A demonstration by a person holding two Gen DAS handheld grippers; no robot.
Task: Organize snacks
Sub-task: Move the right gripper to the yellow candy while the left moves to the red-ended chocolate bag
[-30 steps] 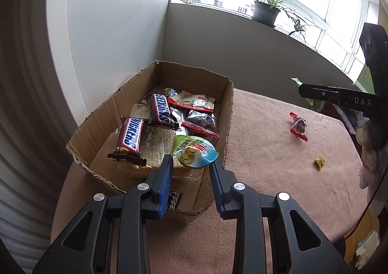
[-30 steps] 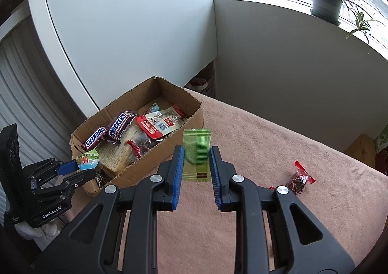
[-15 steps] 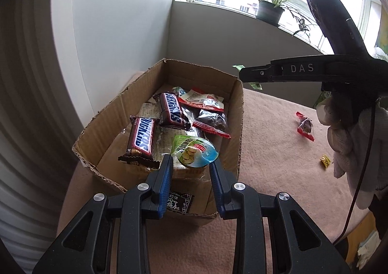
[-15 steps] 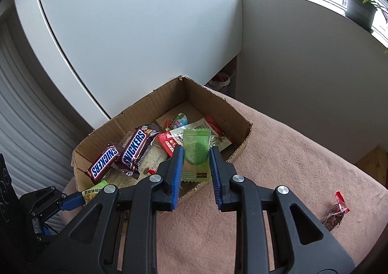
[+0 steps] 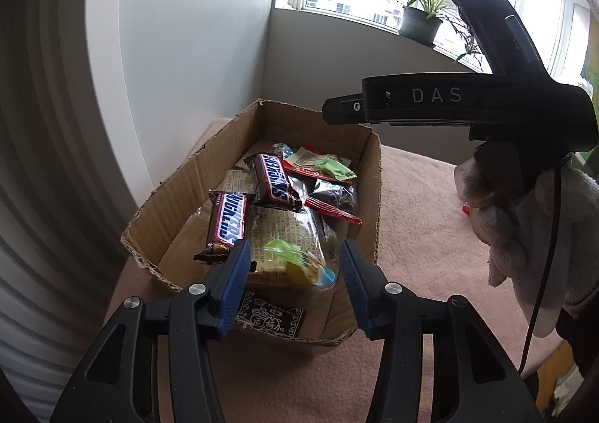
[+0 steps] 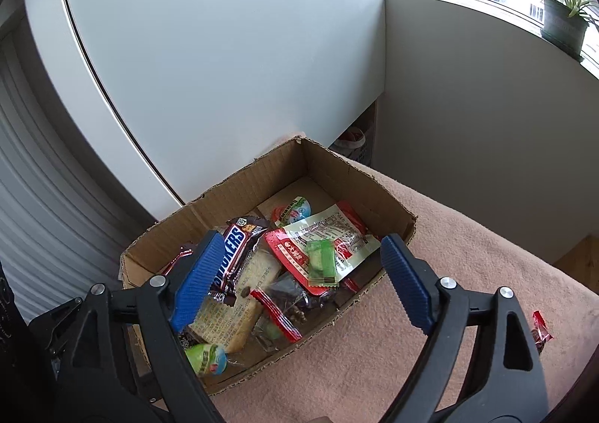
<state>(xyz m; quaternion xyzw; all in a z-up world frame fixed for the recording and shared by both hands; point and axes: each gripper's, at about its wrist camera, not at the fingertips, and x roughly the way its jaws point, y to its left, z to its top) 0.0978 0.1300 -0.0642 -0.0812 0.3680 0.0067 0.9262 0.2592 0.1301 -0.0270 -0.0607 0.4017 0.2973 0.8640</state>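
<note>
An open cardboard box (image 5: 374,198) (image 6: 374,183) holds two Snickers bars (image 5: 229,222) (image 6: 230,258), biscuit packs and red packets. Above its near end my left gripper (image 5: 292,250) has its jaws opening. A blurred jelly cup (image 5: 299,267) sits loose between them, apart from the pads; the right wrist view shows it in the box's near corner (image 6: 207,357). My right gripper (image 6: 301,239) hangs over the box with its jaws opening wide and nothing in them. A small green packet (image 6: 322,262) lies below on a red-and-white packet (image 6: 337,232).
The box stands on a pink cloth-covered table (image 6: 468,273) against a white wall. A red wrapped candy (image 6: 541,333) lies on the cloth to the right. A gloved hand (image 5: 524,228) holds the right gripper's body (image 5: 449,101). A potted plant (image 5: 419,20) stands on the windowsill.
Both grippers went from shut to open. The green packet left the right jaws and landed in the box. The jelly cup came free of the left jaws. The right gripper moved over the box.
</note>
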